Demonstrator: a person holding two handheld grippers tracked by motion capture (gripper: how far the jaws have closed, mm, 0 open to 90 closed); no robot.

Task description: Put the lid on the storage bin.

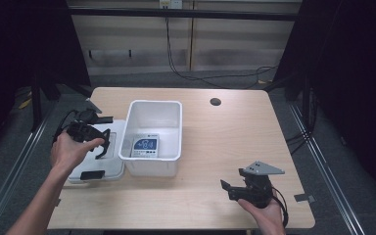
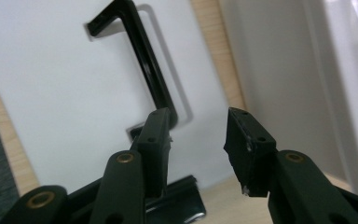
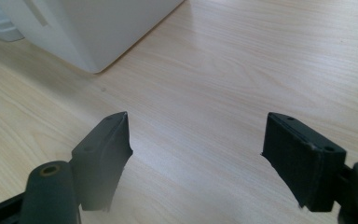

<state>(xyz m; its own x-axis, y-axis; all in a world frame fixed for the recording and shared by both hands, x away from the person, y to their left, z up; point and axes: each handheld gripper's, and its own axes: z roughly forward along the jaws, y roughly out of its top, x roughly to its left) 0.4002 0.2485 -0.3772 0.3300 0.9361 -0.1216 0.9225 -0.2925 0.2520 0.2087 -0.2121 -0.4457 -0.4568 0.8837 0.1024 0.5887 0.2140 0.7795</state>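
Note:
A white plastic bin [image 1: 152, 166] stands mid-table with a blue and white packet [image 1: 145, 146] lying flat on its bottom. Left of it lies a white lid [image 1: 112, 169] with a black handle [image 2: 147, 60] on top and a black clip [image 1: 92, 175] at its near edge. My left gripper [image 1: 105, 143] hovers over the lid, pointing down; in the left gripper view [image 2: 198, 140] its jaws stand apart with nothing between them, just past the handle's end. My right gripper [image 1: 227, 190] is held low near the table's front right, open and empty [image 3: 196, 149], pointing toward the bin's corner [image 3: 88, 28].
The bin's outer wall [image 2: 279, 70] rises close on the right of the left gripper. A round cable hole [image 1: 215, 102] sits at the table's back right. Bare wood [image 3: 242, 70] lies between the right gripper and the bin.

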